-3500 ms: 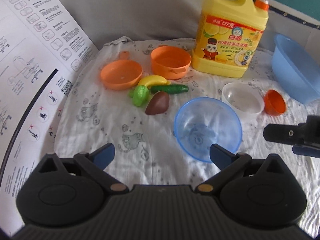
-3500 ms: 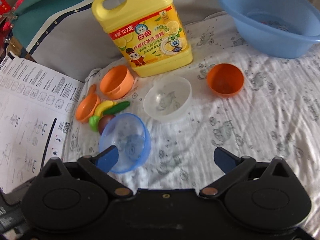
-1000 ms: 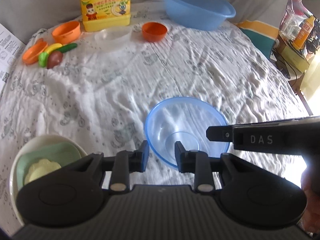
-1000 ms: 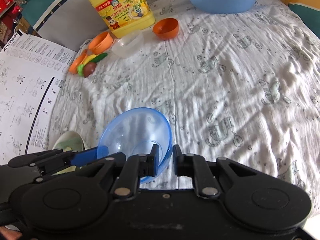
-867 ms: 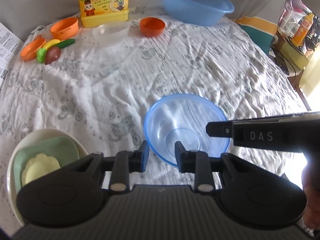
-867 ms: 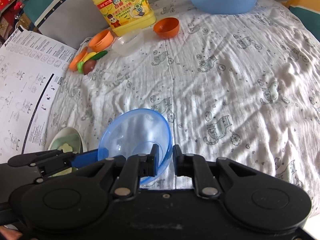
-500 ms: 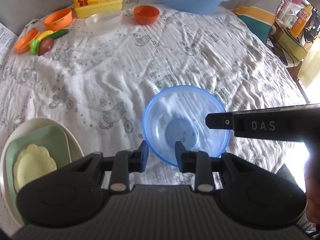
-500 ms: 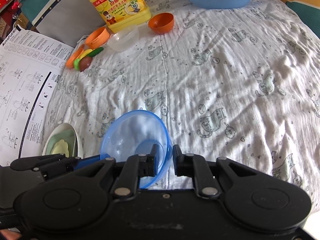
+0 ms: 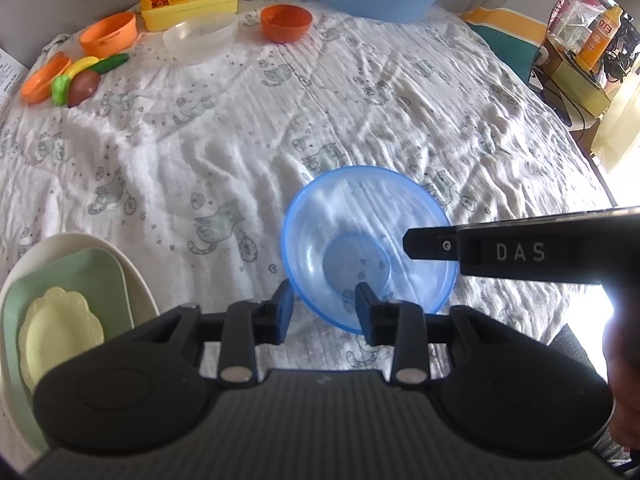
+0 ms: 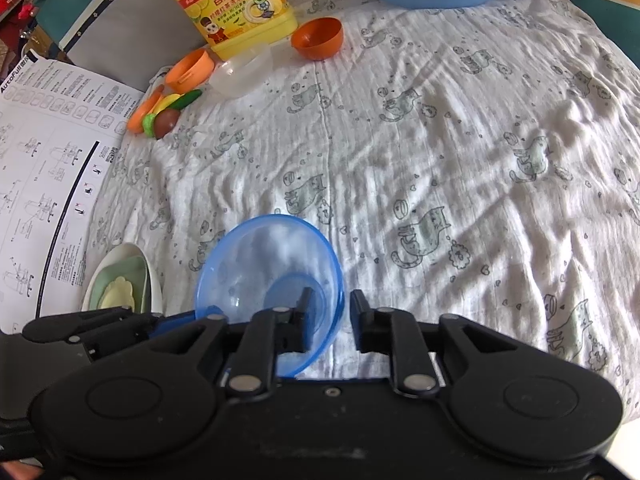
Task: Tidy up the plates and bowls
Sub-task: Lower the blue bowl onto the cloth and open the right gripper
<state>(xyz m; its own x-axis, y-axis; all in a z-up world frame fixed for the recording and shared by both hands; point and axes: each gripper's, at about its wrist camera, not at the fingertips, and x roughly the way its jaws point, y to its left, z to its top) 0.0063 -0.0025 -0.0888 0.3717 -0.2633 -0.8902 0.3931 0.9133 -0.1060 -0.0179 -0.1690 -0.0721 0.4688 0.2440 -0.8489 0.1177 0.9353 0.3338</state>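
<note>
Over blue bowl (image 9: 370, 240), both grippers tilted down.

A white cloth (image 9: 360, 92) printed with grey cats covers the surface, wrinkled and sunlit. Beyond its right edge stands a low yellow cabinet (image 9: 580, 80) with cables, in strong daylight from that side.

Right gripper (image 10: 329, 312) fingers, just opening, straddle blue bowl (image 10: 256, 264) rim.

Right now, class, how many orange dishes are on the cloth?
3: a bowl right of the clear bowl, a pot by the yellow jug, a pan beside the toy food. More may be hidden.
</note>
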